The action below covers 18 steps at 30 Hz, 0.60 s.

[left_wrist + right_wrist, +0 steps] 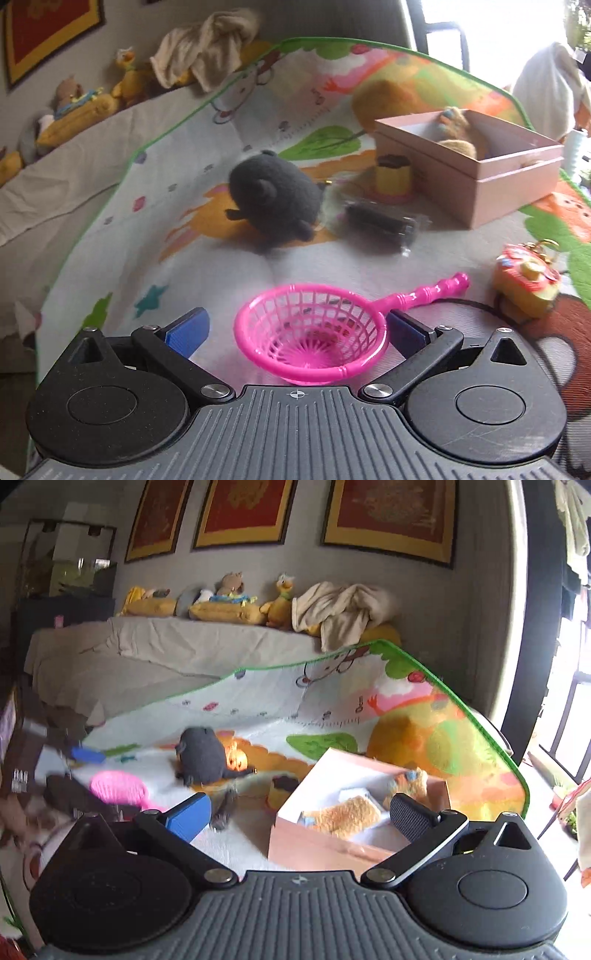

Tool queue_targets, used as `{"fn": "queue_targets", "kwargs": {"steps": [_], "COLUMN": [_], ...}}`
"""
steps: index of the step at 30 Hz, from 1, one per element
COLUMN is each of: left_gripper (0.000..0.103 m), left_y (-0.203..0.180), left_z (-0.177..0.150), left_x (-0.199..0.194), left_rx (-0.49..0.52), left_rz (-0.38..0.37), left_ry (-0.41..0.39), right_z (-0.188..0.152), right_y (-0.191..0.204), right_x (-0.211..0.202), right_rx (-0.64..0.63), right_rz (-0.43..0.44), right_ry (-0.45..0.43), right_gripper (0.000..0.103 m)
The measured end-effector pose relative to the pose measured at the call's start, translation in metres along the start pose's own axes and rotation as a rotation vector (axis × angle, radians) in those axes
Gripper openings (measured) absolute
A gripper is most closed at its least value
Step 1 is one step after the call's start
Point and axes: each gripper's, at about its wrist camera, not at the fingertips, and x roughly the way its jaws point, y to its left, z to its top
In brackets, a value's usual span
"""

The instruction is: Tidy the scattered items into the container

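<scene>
Box (354, 849) holds 2 plush toys; 5 items remain on mat (147, 229). Left gripper (295, 334) released around strainer (314, 332); right gripper (299, 812) released, empty.

The right tool (295, 814) hangs wide open and empty above the pink box's (314, 845) near edge. Orange plush toys (341, 818) lie inside. A grey plush (201, 757) sits farther left on the play mat (369, 701).

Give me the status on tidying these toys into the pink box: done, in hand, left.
Done: an orange plush toy already lies in the pink box. In hand: nothing is gripped; the left gripper stands open around the pink strainer, and the right gripper is open and empty by the box. Left on the play mat: the strainer, grey plush, dark packet, yellow cup, and red-and-yellow toy.
</scene>
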Motion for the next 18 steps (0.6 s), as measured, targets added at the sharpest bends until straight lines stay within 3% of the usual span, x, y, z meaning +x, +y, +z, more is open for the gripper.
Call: {"fn": "queue_targets", "kwargs": {"steps": [3,5,10,18], "left_gripper": [0.103,0.103,0.103,0.103], "left_y": [0.02,0.031,0.034,0.022], "left_z": [0.009,0.014,0.014,0.002], "left_x": [0.004,0.004,0.0,0.005], "left_rx": [-0.046,-0.098,-0.159,-0.149], "left_rz": [0.113,0.146,0.062,0.02], "left_ry": [-0.012,-0.022,-0.012,0.029], "right_z": [-0.025,-0.038,-0.053,-0.058], "right_y": [0.009,0.014,0.029,0.051], "right_x": [0.01,0.016,0.032,0.067], "right_rx": [-0.022,-0.01,0.054,0.133], "right_rz": [0.0,0.026,0.117,0.151], "right_ry": [0.072,0.115,0.189,0.261], "right_gripper": [0.103,0.103,0.103,0.103]}}
